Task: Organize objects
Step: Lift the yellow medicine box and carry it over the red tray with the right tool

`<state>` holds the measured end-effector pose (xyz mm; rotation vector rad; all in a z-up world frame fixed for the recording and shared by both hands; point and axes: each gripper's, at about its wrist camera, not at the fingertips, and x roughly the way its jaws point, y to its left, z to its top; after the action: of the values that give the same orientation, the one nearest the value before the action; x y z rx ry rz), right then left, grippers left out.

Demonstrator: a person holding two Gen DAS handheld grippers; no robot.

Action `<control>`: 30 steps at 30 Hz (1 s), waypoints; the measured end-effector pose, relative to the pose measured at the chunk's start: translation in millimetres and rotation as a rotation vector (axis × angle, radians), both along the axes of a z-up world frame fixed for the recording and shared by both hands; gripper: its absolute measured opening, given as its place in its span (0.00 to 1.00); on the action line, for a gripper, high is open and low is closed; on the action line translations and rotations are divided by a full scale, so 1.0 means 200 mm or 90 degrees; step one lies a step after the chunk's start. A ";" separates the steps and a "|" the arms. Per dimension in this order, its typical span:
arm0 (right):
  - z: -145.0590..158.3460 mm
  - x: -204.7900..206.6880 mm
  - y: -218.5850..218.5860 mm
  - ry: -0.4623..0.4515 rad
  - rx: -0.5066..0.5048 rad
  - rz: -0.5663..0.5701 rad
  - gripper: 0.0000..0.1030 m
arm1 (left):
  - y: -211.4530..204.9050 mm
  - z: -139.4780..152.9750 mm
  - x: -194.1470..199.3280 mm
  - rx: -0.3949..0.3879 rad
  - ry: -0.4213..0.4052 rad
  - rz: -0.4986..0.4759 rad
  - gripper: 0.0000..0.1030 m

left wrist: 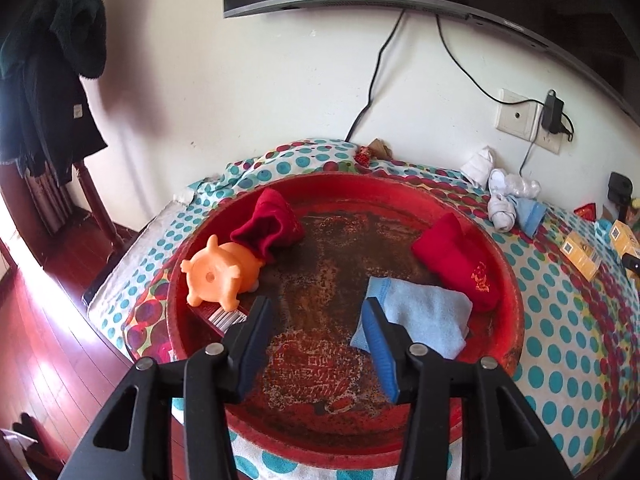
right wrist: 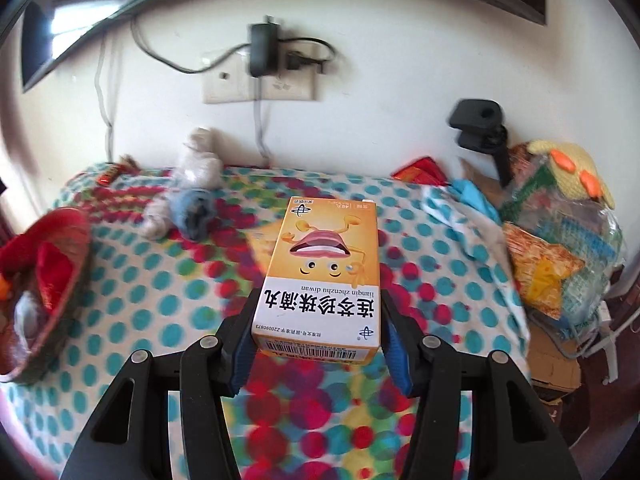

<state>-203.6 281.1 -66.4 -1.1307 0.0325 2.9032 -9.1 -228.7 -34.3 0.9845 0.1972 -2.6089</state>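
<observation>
Here, a yellow medicine box [right wrist: 320,276] is held lengthwise between the pads of the right gripper [right wrist: 318,320], which is closed on its near end just above the barcode, so that most of the carton juts forward over the dotted tablecloth [right wrist: 160,300]. The grip on the two long side faces seems chosen to keep the printed top level and the box steady while it is carried. Blur across the right wrist view suggests motion, though its direction cannot be told. The red tray [left wrist: 516,320] is seen at the far left edge of that view, well apart from the box, so a sideways carry is judged to be needed if the tray is the destination. In the left wrist view the left gripper [left wrist: 316,344] is held spread wide and empty over the tray's worn floor, with nothing between its fingers. Inside the tray are gathered an orange rubber toy [left wrist: 220,276], a dark red sock [left wrist: 268,228], a bright red sock [left wrist: 460,268] and a light blue cloth [left wrist: 428,316], the last lying just beside the right-hand fingertip. More yellow boxes [left wrist: 580,256] and a bundle of white socks [left wrist: 504,200] are left on the tablecloth outside the tray, so the sorting is judged unfinished.
</observation>
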 end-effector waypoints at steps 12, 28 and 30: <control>-0.03 -0.03 -0.12 -0.007 -0.008 0.159 0.50 | -0.10 -0.03 0.01 0.015 -0.025 0.019 0.49; -0.12 -0.16 0.07 -0.013 -0.023 0.252 0.50 | -0.40 0.00 0.12 0.081 0.011 0.135 0.50; -0.13 -0.17 0.08 -0.015 -0.021 0.262 0.50 | -0.41 -0.01 0.12 0.084 0.003 0.140 0.50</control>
<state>-238.2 297.4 -92.5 -1.3147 -0.1733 3.2504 14.5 -310.7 -37.0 0.9409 0.4574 -2.4227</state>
